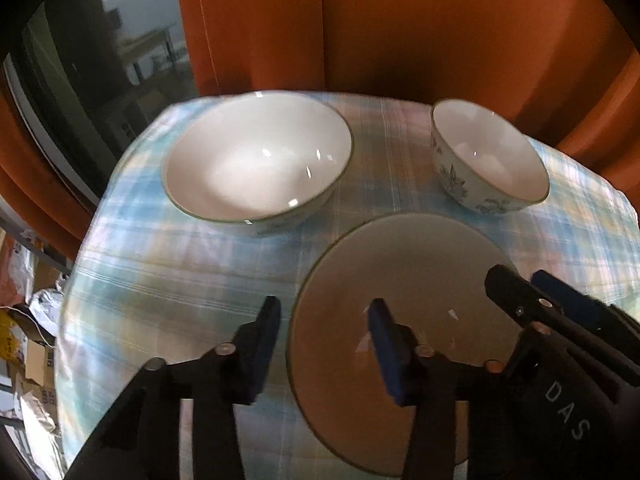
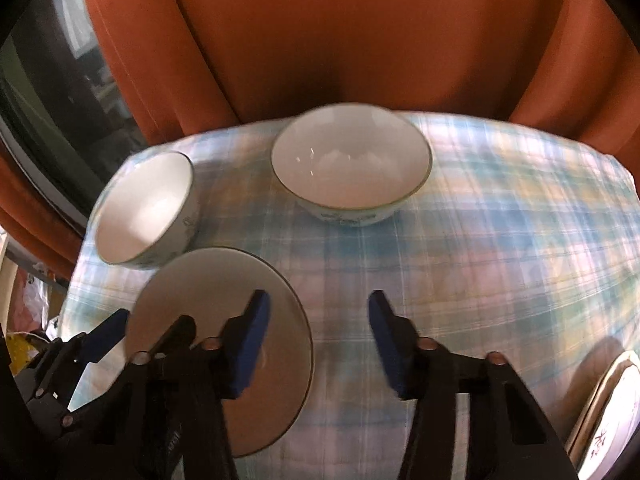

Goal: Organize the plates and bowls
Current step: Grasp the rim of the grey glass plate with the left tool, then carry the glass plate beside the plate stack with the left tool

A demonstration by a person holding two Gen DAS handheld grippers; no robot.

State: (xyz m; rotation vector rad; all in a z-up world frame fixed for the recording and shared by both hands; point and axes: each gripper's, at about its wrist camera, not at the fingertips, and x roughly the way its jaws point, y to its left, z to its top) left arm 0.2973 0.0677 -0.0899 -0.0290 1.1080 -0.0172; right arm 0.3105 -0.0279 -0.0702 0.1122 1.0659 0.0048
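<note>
- The plate [image 1: 400,280] lies flat on the plaid cloth [image 1: 180,272] at the near side of the table, just in front of both bowls, so it looks like the natural base for a stack.
- The big bowl [image 1: 256,160] and the small bowl [image 1: 490,160] stand upright and apart at the far edge, mouths up and with nothing in them, so either could nest in the other.
- The left gripper [image 1: 326,344] hovers with its fingers spread and nothing between them. It straddles the plate's left rim, one finger over the cloth and one over the plate, probably lined up to pinch that rim.
- The right gripper [image 2: 318,336] is likewise spread wide and holds nothing. Its left finger sits over the plate's right side and the other over bare cloth.
- Whether any finger touches the plate is hard to tell, as the rim is blurred.
- A second dish [image 2: 612,420] with a painted pattern peeks in at the right edge of the right wrist view, perhaps where plates gather.
</note>
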